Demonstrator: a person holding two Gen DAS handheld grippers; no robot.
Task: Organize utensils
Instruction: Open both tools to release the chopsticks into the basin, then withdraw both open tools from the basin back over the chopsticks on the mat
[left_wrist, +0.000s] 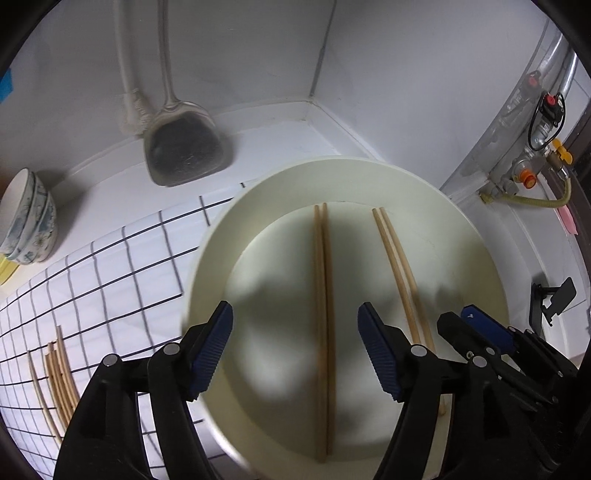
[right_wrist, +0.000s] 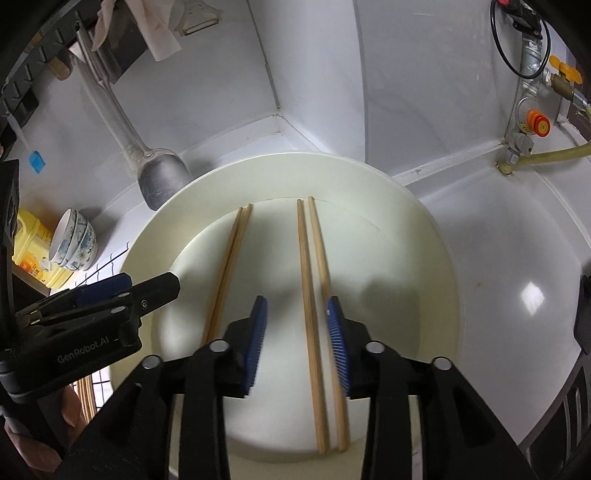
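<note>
Ahead of the fingers two white walls (left_wrist: 240, 55) meet in a corner (right_wrist: 275, 110) above a white counter (right_wrist: 517, 280) that shines with a bright patch of reflected light off to the right of them. A metal spatula (left_wrist: 186, 147) hangs against the wall ahead and to the left. Further left sit stacked patterned bowls (left_wrist: 31, 218), with a yellow tin (right_wrist: 31, 236) behind them. A checked cloth (left_wrist: 122, 266) covers the counter left of the fingers. Ahead and right, a gas valve (right_wrist: 535, 122) and yellow hose (right_wrist: 550, 157) run along the wall.

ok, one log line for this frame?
left gripper: open over plate | right gripper: open | chopsticks: two pairs on plate
</note>
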